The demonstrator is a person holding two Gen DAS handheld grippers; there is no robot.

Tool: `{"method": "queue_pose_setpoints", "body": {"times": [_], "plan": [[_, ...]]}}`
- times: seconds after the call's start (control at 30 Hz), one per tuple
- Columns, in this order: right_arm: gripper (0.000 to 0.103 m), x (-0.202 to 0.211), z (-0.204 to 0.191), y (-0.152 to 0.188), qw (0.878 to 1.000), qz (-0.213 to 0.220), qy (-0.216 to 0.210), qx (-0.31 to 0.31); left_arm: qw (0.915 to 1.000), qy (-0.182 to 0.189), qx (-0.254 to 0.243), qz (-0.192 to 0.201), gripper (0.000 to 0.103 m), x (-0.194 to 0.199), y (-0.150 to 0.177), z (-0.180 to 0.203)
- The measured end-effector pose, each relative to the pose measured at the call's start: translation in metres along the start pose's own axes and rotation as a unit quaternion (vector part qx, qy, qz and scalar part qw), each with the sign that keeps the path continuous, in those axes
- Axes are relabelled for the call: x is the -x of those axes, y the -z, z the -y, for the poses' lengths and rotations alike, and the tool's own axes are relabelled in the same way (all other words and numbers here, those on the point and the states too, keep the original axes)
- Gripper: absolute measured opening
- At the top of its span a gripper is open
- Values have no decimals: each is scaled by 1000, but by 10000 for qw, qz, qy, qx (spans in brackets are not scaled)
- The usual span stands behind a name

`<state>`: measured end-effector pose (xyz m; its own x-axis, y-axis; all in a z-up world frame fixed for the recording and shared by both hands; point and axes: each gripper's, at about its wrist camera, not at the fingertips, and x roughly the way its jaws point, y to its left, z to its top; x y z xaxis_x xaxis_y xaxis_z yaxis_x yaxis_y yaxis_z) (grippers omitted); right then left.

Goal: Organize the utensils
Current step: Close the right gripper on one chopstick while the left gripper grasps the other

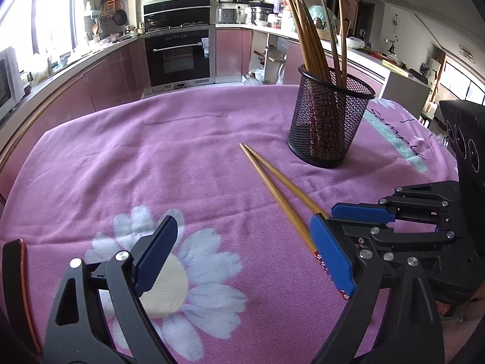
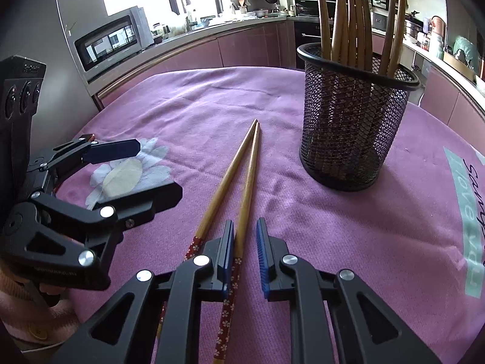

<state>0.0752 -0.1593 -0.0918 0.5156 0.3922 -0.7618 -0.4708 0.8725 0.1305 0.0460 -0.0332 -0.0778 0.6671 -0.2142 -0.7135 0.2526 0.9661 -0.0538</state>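
Two wooden chopsticks (image 2: 239, 179) with red flowered handles lie side by side on the purple cloth, tips pointing at a black mesh holder (image 2: 351, 121) that holds several wooden utensils upright. My right gripper (image 2: 245, 254) is open, low over the handles, with the right-hand chopstick (image 2: 247, 182) between its blue pads and the other chopstick just outside the left pad. It also shows in the left wrist view (image 1: 342, 227). My left gripper (image 1: 242, 257) is open and empty, left of the chopsticks (image 1: 272, 179). The holder (image 1: 329, 121) stands behind them.
The table is covered by a purple cloth (image 1: 151, 157) with a white flower print. Kitchen counters, an oven (image 1: 178, 54) and a microwave (image 2: 112, 39) stand behind the table.
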Motion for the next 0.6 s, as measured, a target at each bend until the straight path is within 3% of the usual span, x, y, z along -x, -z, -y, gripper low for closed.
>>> {"method": "queue_pose_setpoints", "body": {"times": [0.13, 0.6], "plan": [[6, 0, 4, -2, 10000, -6, -16, -72, 9999, 92, -33, -99, 82, -5, -1, 3], [5, 3, 21, 1, 9993, -25, -116, -350, 9982, 179, -388, -420, 71, -26, -3, 26]]}}
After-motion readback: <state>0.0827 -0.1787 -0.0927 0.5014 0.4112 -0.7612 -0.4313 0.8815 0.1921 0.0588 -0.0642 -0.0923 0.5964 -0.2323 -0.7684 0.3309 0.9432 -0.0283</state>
